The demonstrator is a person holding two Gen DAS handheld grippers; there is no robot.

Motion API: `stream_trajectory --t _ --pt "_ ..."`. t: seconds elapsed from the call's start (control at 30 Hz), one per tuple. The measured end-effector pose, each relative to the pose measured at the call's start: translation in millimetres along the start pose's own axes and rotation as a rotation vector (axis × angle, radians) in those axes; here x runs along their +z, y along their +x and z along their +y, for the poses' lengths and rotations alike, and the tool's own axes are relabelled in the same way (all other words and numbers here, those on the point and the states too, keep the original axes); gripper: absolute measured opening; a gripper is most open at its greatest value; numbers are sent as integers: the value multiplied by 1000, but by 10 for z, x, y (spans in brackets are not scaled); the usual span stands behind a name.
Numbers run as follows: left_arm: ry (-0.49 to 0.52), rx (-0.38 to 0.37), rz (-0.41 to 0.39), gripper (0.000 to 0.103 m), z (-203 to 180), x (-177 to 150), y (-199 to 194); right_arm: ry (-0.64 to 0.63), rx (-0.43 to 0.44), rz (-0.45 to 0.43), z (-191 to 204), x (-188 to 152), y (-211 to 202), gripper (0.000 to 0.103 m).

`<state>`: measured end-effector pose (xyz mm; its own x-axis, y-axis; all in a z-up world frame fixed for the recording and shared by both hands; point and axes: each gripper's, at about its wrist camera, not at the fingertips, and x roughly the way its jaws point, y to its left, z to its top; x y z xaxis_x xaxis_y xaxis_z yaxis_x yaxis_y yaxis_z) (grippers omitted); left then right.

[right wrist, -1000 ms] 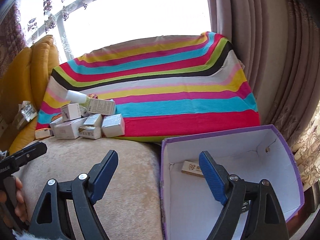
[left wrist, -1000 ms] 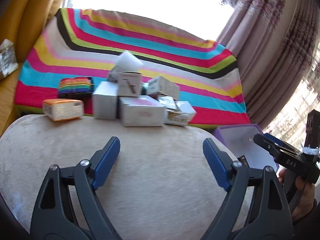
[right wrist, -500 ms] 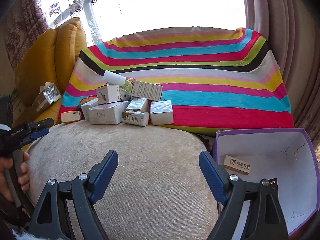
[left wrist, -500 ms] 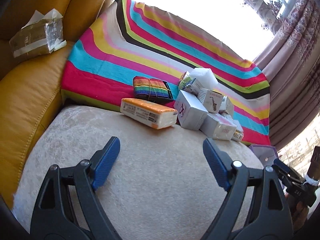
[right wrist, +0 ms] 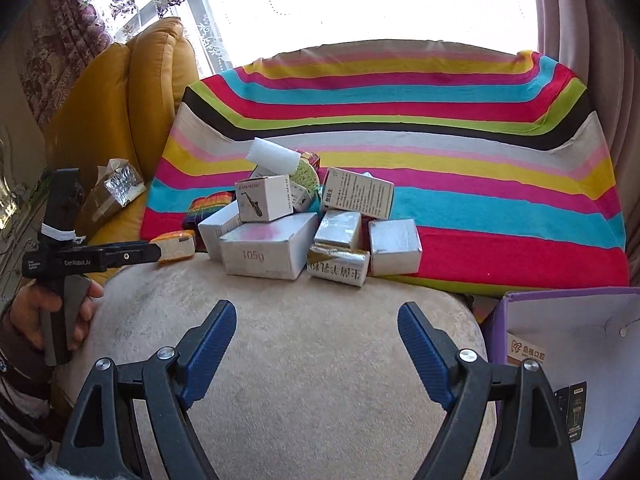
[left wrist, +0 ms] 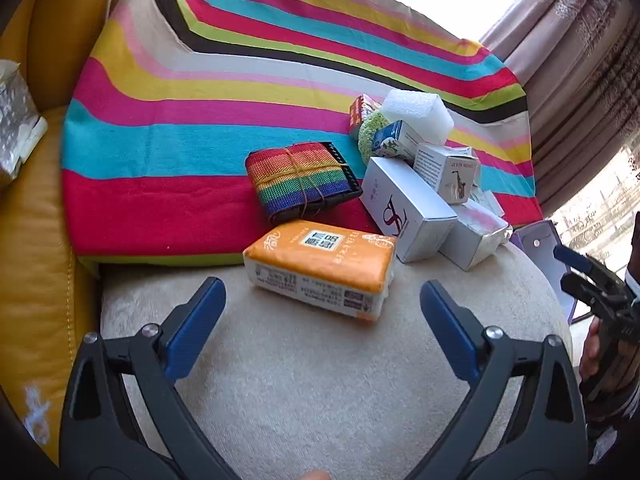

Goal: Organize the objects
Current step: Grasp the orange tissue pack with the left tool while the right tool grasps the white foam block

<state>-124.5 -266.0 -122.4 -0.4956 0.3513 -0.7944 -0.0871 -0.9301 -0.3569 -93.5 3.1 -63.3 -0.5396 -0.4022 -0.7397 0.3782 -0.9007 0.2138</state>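
Note:
A pile of small boxes sits at the far edge of a beige cushion [left wrist: 320, 380], against a striped blanket [left wrist: 200, 120]. An orange tissue pack [left wrist: 320, 266] lies closest to my left gripper [left wrist: 322, 312], which is open and empty just short of it. Behind it are a rainbow strap bundle [left wrist: 298, 180] and a white box [left wrist: 408, 212]. My right gripper [right wrist: 316, 340] is open and empty above the cushion, short of the box marked 105g [right wrist: 266, 250]. A purple box [right wrist: 568, 344] with small packets inside stands at the right.
A yellow leather sofa [left wrist: 36, 280] runs along the left, with a foil-wrapped packet [right wrist: 114, 192] on it. Curtains [left wrist: 580, 60] hang at the right. White foam [left wrist: 416, 110] and a saxophone-print box [right wrist: 264, 198] top the pile.
My left gripper has swung left and come closer to the orange tissue pack. My right gripper has turned left from the purple box toward the pile. Both stay open.

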Motion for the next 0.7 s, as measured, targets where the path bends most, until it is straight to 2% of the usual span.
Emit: stream_trajectory --t 0.17,0.33,0.5,0.63,0.7 --pt "39 -52 44 101 36 127 109 -18 27 14 134 303 165 84" --pt "25 -93 107 101 121 199 277 -35 30 47 261 648 401 84" --pt "37 -107 146 100 113 203 377 -17 55 82 331 999 701 85" --pt "67 -118 147 84 58 181 357 69 100 131 284 1232 973 85" --pt "79 -112 140 83 55 165 325 98 110 144 261 1318 1086 85"
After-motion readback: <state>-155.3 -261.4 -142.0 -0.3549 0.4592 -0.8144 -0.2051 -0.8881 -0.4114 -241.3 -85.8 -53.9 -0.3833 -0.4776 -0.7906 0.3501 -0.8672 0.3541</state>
